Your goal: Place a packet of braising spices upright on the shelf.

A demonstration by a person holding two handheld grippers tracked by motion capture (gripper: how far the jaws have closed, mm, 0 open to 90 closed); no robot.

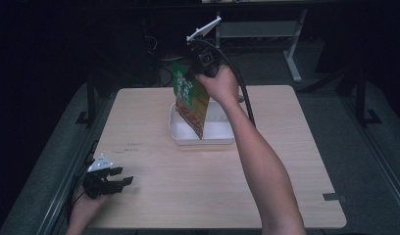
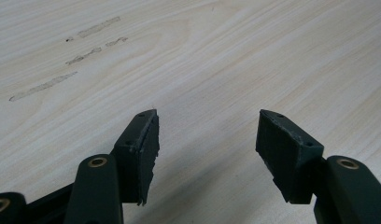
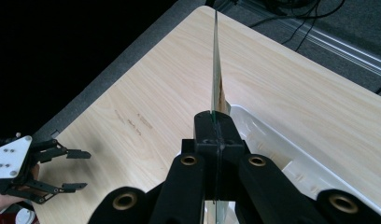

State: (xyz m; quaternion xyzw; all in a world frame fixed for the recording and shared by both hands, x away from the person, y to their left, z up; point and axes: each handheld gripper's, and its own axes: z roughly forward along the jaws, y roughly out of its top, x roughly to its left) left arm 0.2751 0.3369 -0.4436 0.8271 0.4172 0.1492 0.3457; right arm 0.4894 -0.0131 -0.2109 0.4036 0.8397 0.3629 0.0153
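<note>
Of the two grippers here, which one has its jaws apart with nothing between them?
The left gripper, resting at the table's near-left corner: its jaws stand open over bare wood. The right gripper is clamped on the green-and-orange packet above the white tray.

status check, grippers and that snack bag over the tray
Right gripper shut on snack bag, hanging above white tray. Left gripper open, idle at table edge. Nothing in the way.

A dim lab: bare wooden table [image 1: 139,122], cables [image 1: 159,73] and metal frame legs [image 1: 293,54] behind
</note>
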